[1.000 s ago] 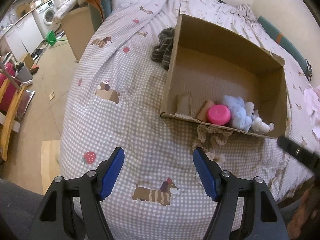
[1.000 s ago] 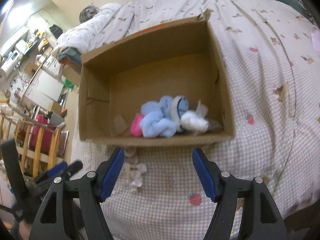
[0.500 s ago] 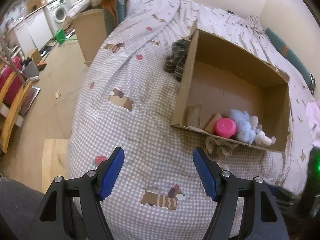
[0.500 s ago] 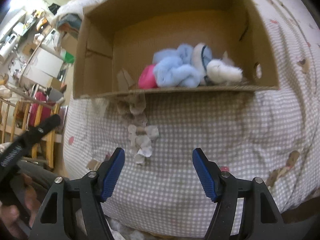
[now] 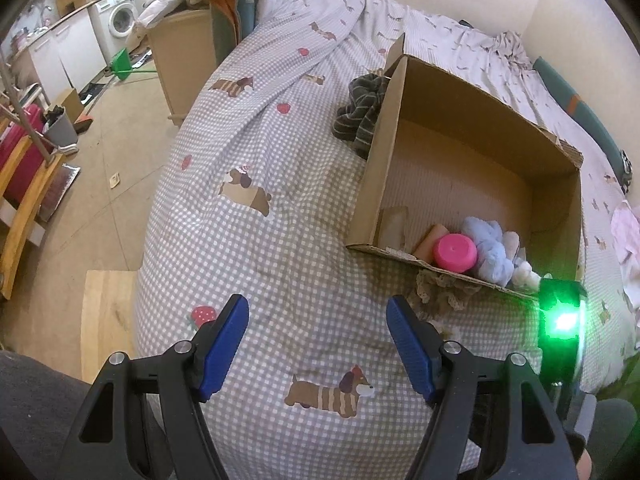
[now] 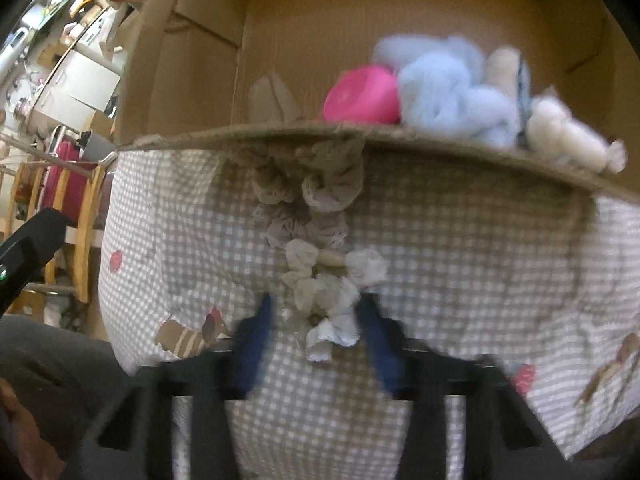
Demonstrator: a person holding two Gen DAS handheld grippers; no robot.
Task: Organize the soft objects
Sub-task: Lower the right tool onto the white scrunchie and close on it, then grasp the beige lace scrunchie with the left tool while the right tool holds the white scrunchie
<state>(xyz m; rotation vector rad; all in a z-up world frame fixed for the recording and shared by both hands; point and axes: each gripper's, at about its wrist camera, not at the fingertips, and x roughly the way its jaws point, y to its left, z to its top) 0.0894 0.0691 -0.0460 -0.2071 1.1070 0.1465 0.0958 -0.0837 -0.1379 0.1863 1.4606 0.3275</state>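
- Nearest the person, at the foot edge of the bed (image 5: 280,264), the left gripper (image 5: 318,332) hangs over the checked cover with its blue pads wide apart and nothing between them; a printed dachshund (image 5: 330,392) lies on the cloth just below the gap.
- Over the same edge, further to the right, the right gripper (image 6: 316,344) points steeply down at the cover. Its jaws are closing, and the lower end of a frilly lace strip (image 6: 316,248) lies between the blurred blue pads (image 6: 256,344); the pads do not visibly press on it.
- From there the lace strip runs up the cover in beige and white ruffles to the near wall of the cardboard box (image 6: 192,60), and its upper end lies against or under that wall.
- Inside the box, against the near wall, sit a pink round piece (image 6: 360,96), a light blue fluffy toy (image 6: 452,96) touching it on the right, and a white fluffy toy (image 6: 564,136) at the right end of the row. A small torn piece of cardboard (image 6: 272,96) stands to the left of the pink piece.
- Behind the box's far left corner a dark striped cloth (image 5: 360,116) is bunched on the cover, touching the box's outer wall.
- Beyond the bed's left edge, far back, a washing machine (image 5: 120,20) stands by the wall.
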